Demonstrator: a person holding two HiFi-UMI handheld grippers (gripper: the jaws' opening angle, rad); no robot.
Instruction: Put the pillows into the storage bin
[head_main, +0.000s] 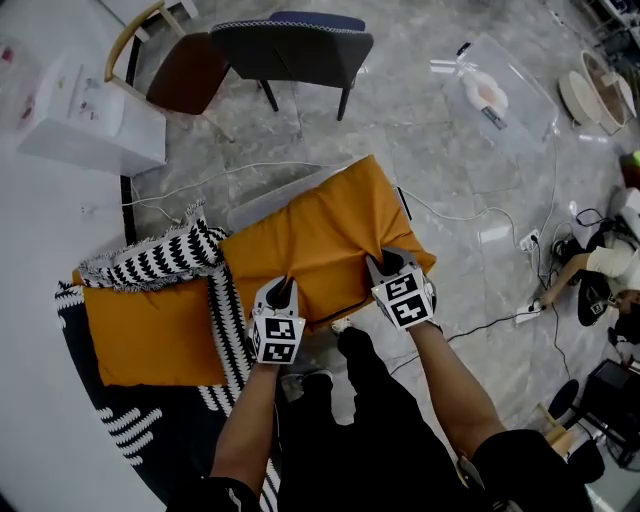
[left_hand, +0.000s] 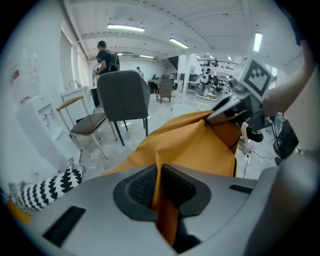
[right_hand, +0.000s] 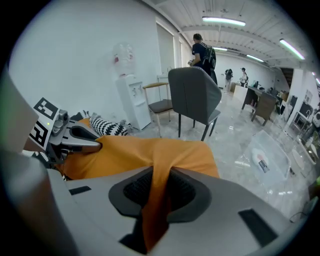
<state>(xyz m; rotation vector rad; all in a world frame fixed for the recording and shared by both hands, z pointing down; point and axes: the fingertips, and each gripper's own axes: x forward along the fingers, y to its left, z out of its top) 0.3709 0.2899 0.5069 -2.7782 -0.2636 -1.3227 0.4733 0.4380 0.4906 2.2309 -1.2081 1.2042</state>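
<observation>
Pinching folds of the big, soft orange cloth pillow (head_main: 320, 235), my left gripper (head_main: 283, 291) and right gripper (head_main: 388, 263) are both squeezed nearly closed on it. It looks smooth, puffy and square, over the shiny grey floor (head_main: 400, 130) beside a fringed black-and-white zigzag pillow (head_main: 160, 255).

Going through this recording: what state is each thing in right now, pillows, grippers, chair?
Large orange fabric pillow: near edge pinched by both grippers.
Left gripper: shut on that pillow.
Right gripper: shut on that pillow.
Second orange pillow: lying flat on the dark patterned rug, not gripped.
Black-and-white fringed cushion: lying loose, not gripped.
Grey upholstered chair: upright, empty.
</observation>
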